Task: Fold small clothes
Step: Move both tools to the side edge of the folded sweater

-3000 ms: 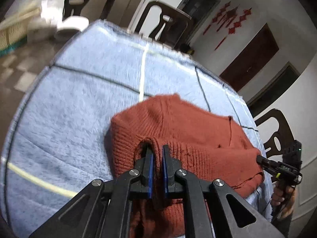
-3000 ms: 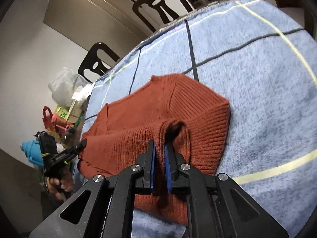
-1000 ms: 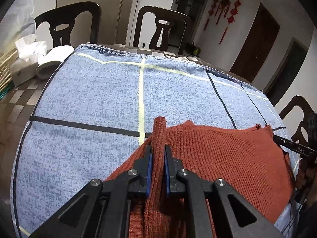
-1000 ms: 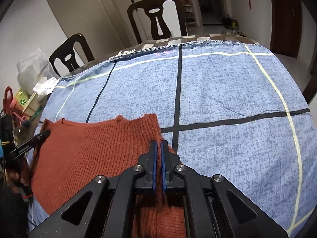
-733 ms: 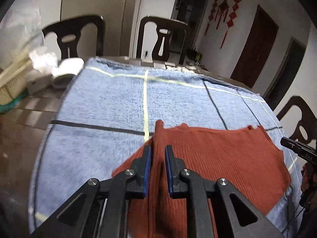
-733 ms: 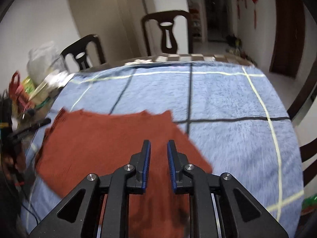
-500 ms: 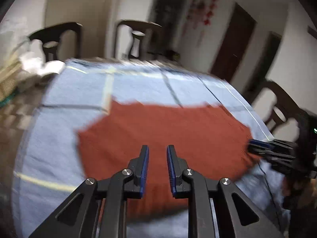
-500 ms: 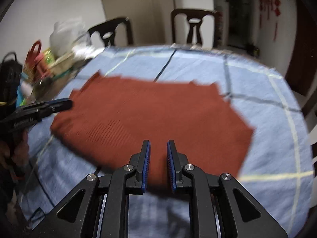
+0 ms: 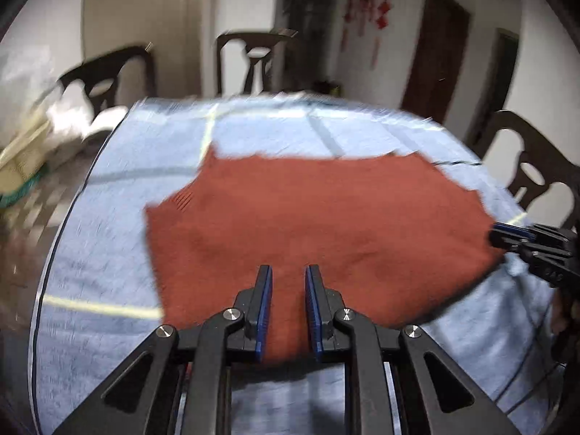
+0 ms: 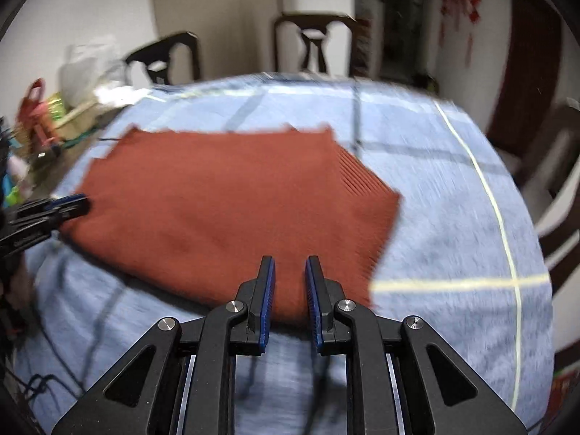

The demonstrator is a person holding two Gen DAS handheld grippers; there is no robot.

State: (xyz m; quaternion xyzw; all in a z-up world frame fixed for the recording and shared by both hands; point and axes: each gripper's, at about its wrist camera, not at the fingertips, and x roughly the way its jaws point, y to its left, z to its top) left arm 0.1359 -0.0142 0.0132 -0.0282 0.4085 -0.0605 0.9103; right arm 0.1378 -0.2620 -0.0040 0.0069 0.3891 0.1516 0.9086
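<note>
Left wrist view: rust-red sweater (image 9: 319,224) lies flat on the blue checked cloth (image 9: 108,355) covering the table, long axis running left-right, ragged edge toward the far chairs, near edge close to the near rim. Left gripper (image 9: 288,272) jaws slightly apart, nothing clamped. Right wrist view: same sweater (image 10: 224,206), ribbed end at right; right gripper (image 10: 289,262) parted, empty.

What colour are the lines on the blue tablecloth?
The blue tablecloth has pale yellow lines and dark, blackish lines crossing in a big check, clearest in the right wrist view.
</note>
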